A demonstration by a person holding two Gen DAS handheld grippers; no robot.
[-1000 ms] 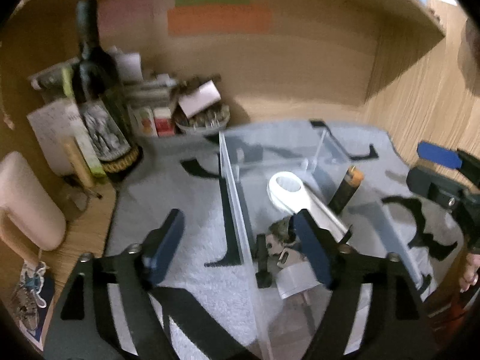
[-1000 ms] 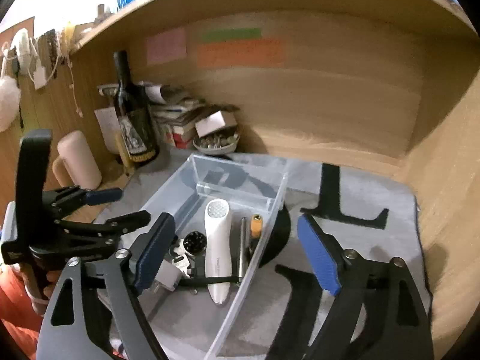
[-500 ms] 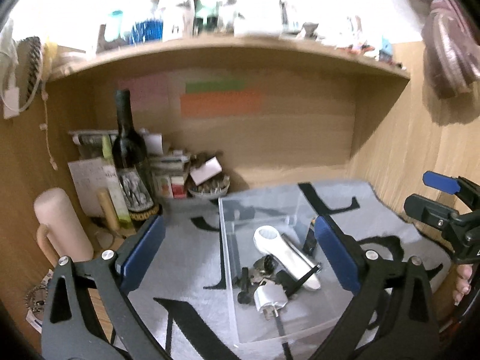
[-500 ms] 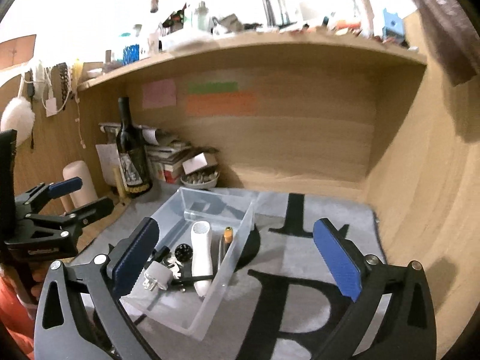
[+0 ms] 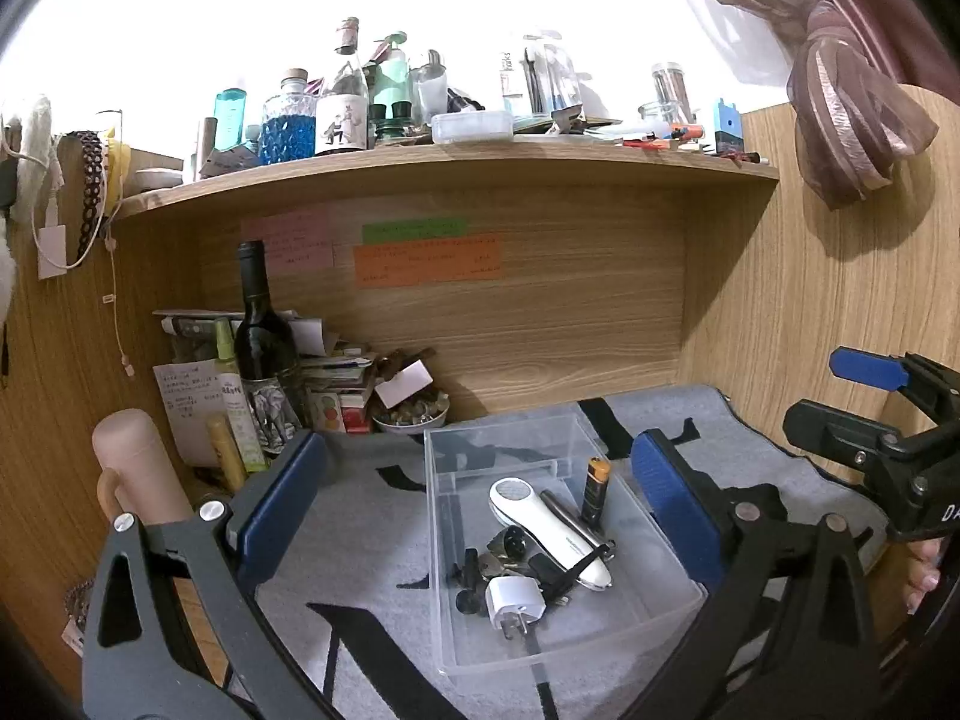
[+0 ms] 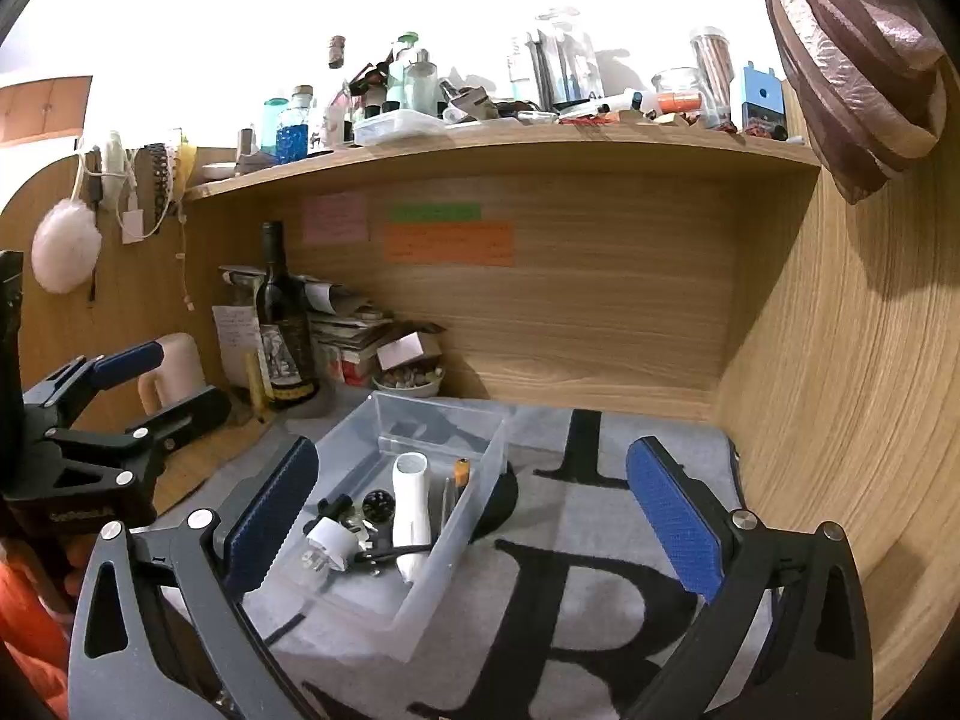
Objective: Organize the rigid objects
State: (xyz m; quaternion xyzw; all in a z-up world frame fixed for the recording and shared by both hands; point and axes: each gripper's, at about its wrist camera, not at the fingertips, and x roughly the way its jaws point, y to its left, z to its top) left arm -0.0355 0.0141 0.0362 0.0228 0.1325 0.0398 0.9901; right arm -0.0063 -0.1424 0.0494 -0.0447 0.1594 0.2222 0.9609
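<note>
Plastic of the clear bin (image 5: 624, 630) is judged thin, light and slippery, so its rim would be the place to be gripped, while the stiff items lying inside it, a white handheld device (image 5: 549, 531), a white plug adapter (image 5: 515, 600) and an orange-capped battery (image 5: 595, 489), are best taken across their narrow bodies. Both the left tool (image 5: 480, 507) and the right tool (image 6: 474, 510) are held wide apart and empty above the bin. The surface is covered by a grey lettered mat (image 6: 600, 546), enclosed by wooden walls, with a wine bottle (image 5: 264, 348) and clutter crowded into the back left corner.
</note>
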